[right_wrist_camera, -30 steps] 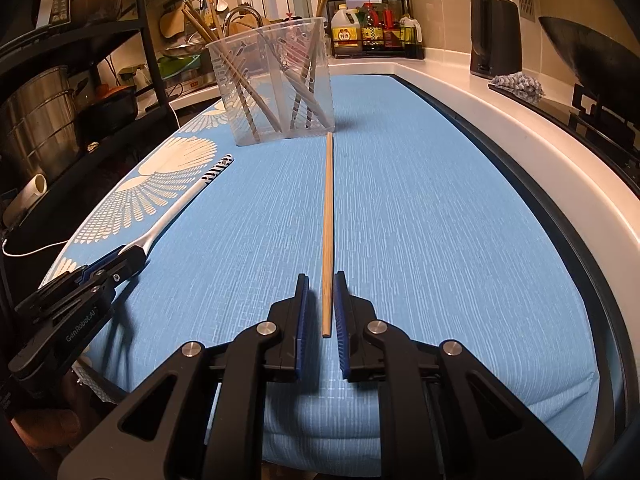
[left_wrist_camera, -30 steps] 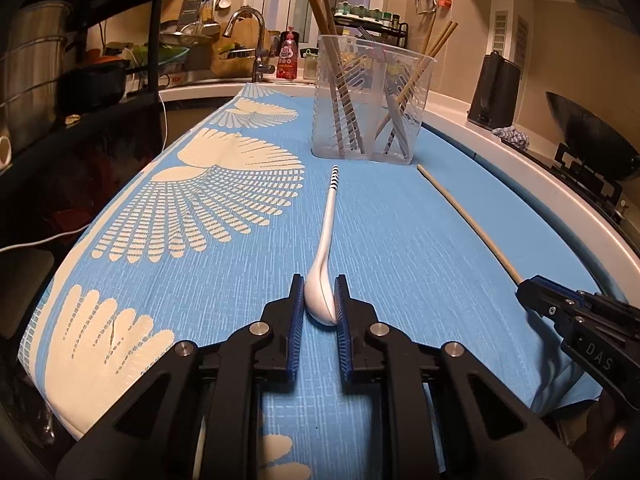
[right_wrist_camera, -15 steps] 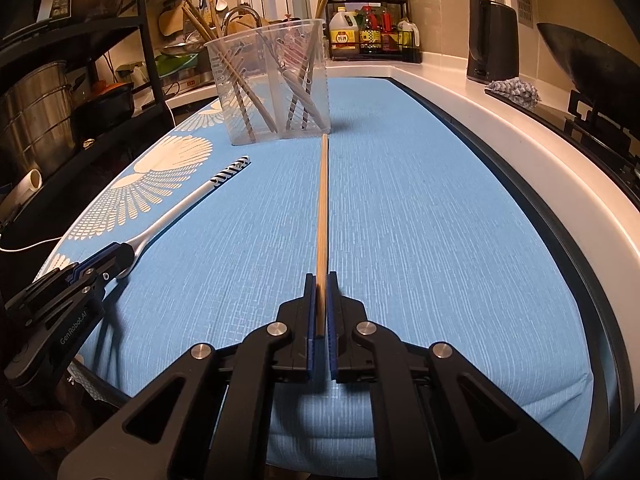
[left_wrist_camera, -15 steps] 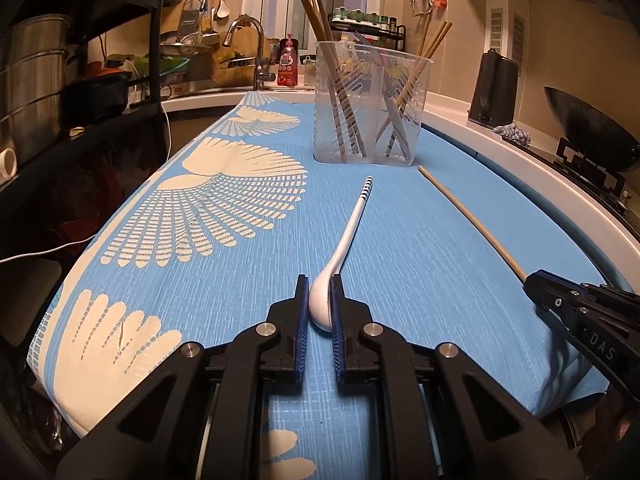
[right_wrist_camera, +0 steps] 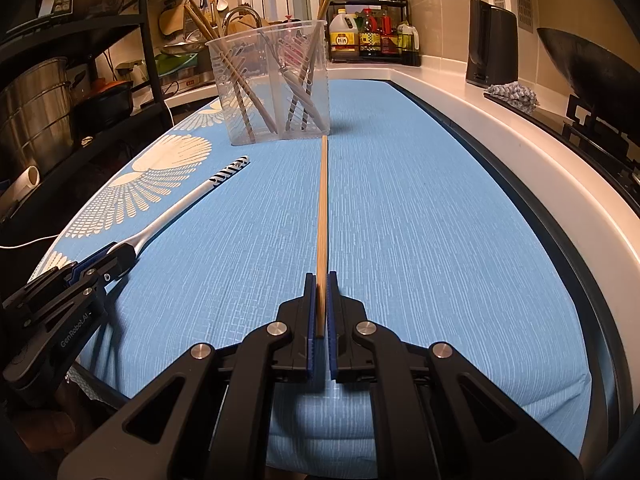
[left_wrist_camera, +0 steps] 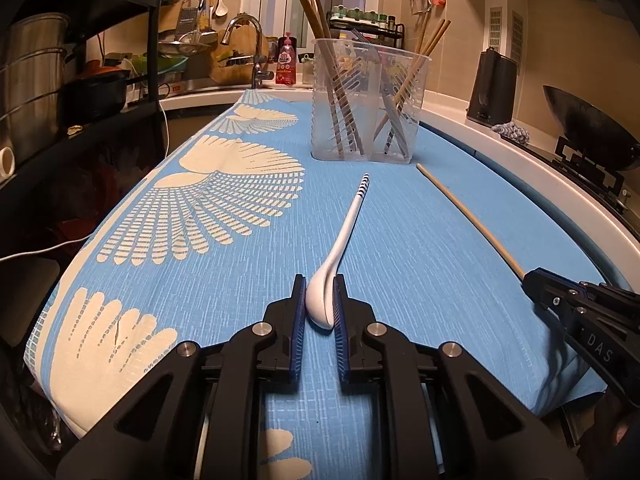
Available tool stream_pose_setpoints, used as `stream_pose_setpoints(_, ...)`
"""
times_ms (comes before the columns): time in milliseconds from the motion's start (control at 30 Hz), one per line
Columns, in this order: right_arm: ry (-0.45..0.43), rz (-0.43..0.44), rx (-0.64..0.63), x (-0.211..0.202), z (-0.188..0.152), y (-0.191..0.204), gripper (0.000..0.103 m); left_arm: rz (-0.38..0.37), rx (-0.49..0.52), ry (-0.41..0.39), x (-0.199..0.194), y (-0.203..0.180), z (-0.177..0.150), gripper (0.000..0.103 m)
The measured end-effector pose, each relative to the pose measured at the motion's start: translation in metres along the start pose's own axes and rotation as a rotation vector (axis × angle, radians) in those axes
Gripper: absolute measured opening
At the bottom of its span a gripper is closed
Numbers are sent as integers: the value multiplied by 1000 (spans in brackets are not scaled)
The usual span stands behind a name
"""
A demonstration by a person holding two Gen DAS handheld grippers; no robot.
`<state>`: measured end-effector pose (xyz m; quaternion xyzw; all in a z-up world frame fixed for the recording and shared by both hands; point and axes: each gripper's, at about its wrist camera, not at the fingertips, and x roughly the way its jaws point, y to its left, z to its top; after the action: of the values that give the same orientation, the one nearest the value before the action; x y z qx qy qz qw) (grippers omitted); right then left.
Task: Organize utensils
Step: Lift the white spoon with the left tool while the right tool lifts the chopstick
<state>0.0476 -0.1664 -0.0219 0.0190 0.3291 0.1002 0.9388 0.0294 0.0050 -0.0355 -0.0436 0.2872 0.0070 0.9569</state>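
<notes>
My left gripper [left_wrist_camera: 320, 304] is shut on the bowl of a white spoon [left_wrist_camera: 344, 236] whose striped handle points toward a clear plastic utensil holder [left_wrist_camera: 368, 100]. My right gripper [right_wrist_camera: 319, 300] is shut on the near end of a long wooden chopstick [right_wrist_camera: 322, 200] that points at the holder [right_wrist_camera: 272, 84]. The holder has several chopsticks and utensils standing in it. The right gripper shows at the right edge of the left wrist view [left_wrist_camera: 576, 308], on the chopstick [left_wrist_camera: 468, 212]. The left gripper [right_wrist_camera: 100, 264] and the spoon [right_wrist_camera: 188, 200] show in the right wrist view.
Everything lies on a blue cloth with white fan prints [left_wrist_camera: 224, 200]. A dark shelf rack with pots [left_wrist_camera: 48, 80] stands left, a sink tap [left_wrist_camera: 244, 28] at the back. A white counter [right_wrist_camera: 520, 152], a black kettle [right_wrist_camera: 494, 48] and a wok [right_wrist_camera: 592, 64] run along the right.
Both grippers have closed, the left on the spoon bowl and the right on the chopstick end. The spoon handle has swung to the right. Both utensils look slightly raised at the gripped end.
</notes>
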Motion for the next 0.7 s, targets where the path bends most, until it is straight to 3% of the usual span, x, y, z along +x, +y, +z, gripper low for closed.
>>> stream_pose_setpoints(300,8,0,1,-2,3,1,5,13,20,-20,-4,0,1,11)
stream_pose_setpoints(700,-177,-22,-51,-60,52,2,5,35,45,-189,-46,6,43,11)
